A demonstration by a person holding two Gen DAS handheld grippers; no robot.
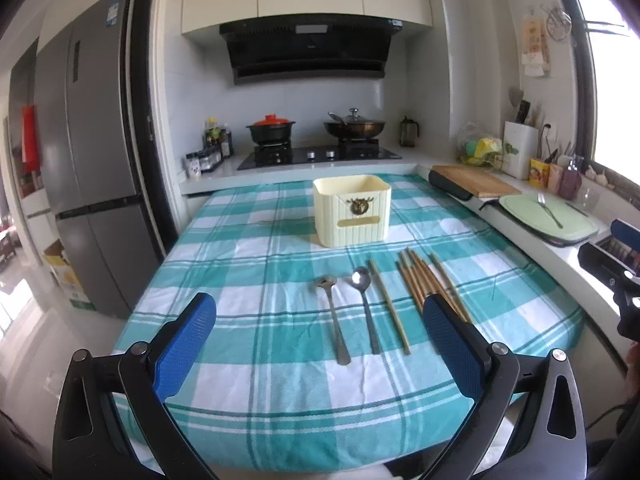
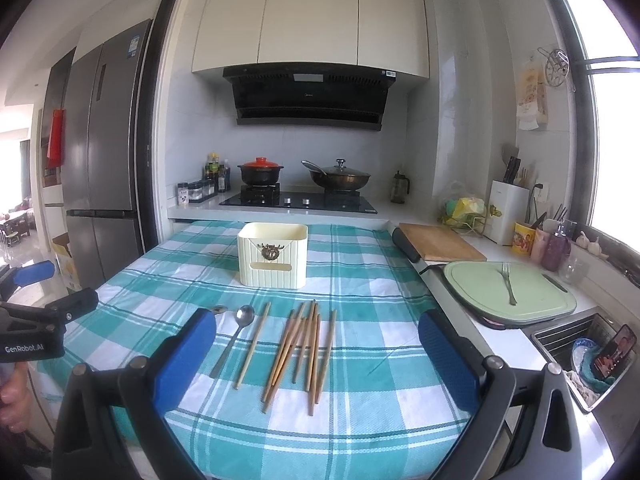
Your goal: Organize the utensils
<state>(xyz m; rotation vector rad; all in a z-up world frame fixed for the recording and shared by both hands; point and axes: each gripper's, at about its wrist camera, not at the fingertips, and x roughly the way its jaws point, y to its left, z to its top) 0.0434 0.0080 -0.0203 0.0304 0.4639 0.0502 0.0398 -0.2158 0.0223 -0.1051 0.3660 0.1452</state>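
Left claw (image 1: 320,344) wide open above desk (image 1: 240,264) w/ two spoons (image 1: 362,304), chopsticks (image 1: 420,280), cream box (image 1: 352,210) behind.

Your left gripper (image 1: 320,344) sits low in the left wrist frame, jaws spread wide, blue pads (image 1: 186,344) apart, gripping nothing. Your right gripper (image 2: 316,360) is the same: low in frame, jaws wide, empty. Your hand (image 2: 14,400) shows at the lower left edge of the right wrist frame.
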